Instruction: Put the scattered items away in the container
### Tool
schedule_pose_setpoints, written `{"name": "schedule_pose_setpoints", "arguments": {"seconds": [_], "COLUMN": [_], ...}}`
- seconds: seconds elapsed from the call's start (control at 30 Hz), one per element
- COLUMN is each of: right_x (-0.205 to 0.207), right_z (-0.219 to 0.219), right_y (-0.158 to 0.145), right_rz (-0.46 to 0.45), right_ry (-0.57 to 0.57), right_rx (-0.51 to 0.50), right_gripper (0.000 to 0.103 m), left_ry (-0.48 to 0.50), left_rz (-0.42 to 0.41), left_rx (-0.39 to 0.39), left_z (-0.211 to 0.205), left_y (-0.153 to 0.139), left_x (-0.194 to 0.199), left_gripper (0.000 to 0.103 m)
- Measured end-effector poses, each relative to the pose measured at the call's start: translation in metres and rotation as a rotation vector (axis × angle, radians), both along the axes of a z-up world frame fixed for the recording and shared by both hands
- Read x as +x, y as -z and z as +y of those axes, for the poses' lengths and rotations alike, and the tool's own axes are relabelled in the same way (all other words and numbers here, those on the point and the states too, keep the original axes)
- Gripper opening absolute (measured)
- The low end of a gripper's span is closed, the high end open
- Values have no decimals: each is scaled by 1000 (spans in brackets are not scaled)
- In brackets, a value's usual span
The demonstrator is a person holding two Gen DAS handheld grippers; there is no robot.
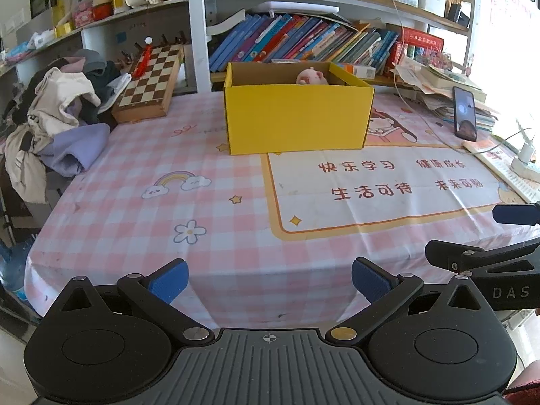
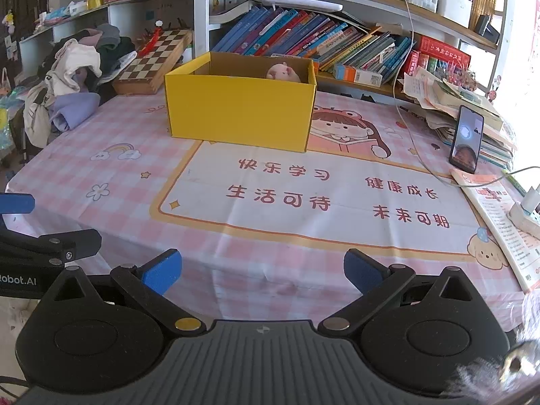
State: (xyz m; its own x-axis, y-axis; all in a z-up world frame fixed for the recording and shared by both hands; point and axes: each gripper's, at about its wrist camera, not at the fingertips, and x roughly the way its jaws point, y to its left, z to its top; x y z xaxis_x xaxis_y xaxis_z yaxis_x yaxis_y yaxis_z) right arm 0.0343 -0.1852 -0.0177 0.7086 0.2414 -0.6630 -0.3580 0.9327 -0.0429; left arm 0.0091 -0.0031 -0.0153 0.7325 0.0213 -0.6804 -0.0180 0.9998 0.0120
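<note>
A yellow cardboard box point(image 1: 297, 118) stands open at the far middle of the table; it also shows in the right wrist view point(image 2: 239, 111). A pink plush pig point(image 1: 311, 77) pokes above its rim; the right wrist view shows the pig point(image 2: 282, 72) inside at the back right. My left gripper point(image 1: 270, 278) is open and empty over the table's near edge. My right gripper point(image 2: 263, 270) is open and empty, also at the near edge, beside the left one. Part of the right gripper point(image 1: 489, 253) shows at the left view's right edge.
A pink checked tablecloth point(image 2: 101, 182) covers the table. A pile of clothes point(image 1: 57, 118) and a chessboard point(image 1: 152, 77) lie at the far left. A propped phone point(image 2: 467, 138), stacked books and papers point(image 2: 465, 101), a cable and a power strip point(image 2: 526, 216) are at the right. Bookshelves stand behind.
</note>
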Motion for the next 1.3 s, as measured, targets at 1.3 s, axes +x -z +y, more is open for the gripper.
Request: {"name": "schedule_pose_setpoints", "arguments": {"seconds": [1.3], "right_x": [-1], "right_z": [2], "right_y": [1], "right_rz": [2], "right_ry": [-1], "right_rx": [-7], "right_gripper": [103], "left_ry": [4], "left_rz": [2], "left_rx": [-24], "left_z": [0], "left_y": [0], "left_x": [-1], "left_gripper": [103]}}
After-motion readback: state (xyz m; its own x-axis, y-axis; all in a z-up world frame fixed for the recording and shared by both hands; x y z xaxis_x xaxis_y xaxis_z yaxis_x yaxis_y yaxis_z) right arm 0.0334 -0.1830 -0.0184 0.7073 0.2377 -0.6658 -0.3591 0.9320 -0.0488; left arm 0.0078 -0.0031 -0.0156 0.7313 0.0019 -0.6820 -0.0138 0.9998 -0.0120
